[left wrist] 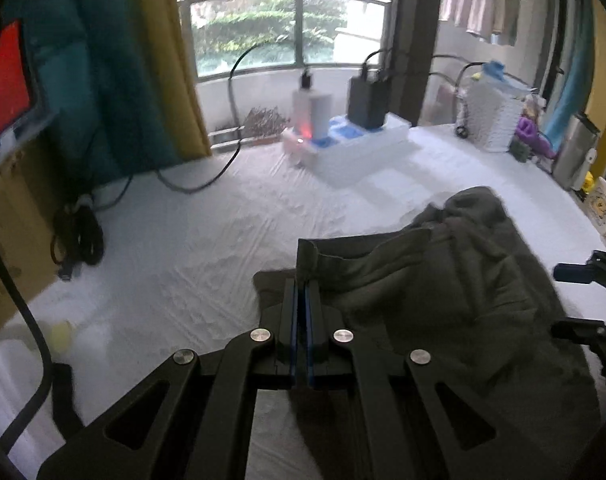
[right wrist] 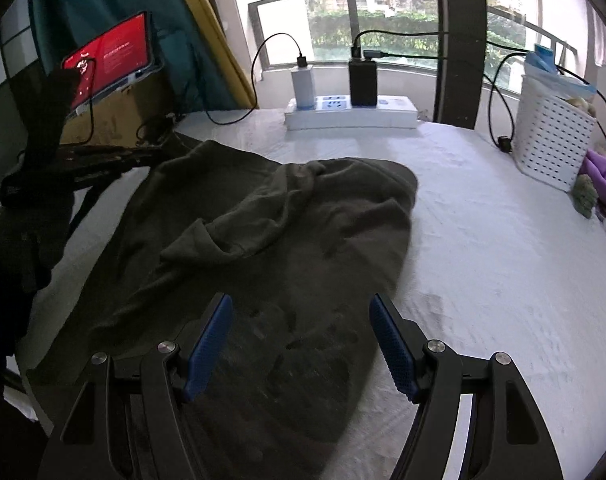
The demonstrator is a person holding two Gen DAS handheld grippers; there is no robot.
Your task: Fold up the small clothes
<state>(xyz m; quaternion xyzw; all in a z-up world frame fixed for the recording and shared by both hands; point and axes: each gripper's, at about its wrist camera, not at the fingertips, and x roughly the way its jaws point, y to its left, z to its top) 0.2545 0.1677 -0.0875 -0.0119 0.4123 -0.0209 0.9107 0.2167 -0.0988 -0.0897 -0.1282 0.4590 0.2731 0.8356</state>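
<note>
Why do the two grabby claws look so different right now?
The left gripper is shut, pinching an edge of the dark garment; the right gripper is open and holds nothing. The left gripper's blue pads are pressed together and barely show; the right gripper's blue pads stand well apart, with the garment lying below the gap. Both are black with blue pads and point down at the white table.

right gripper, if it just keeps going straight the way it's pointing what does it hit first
Most likely the dark green garment. The right gripper is open with nothing between its pads, and the cloth fills the space directly ahead of them, lying on the white sheet. How much gap remains is unclear.
</note>
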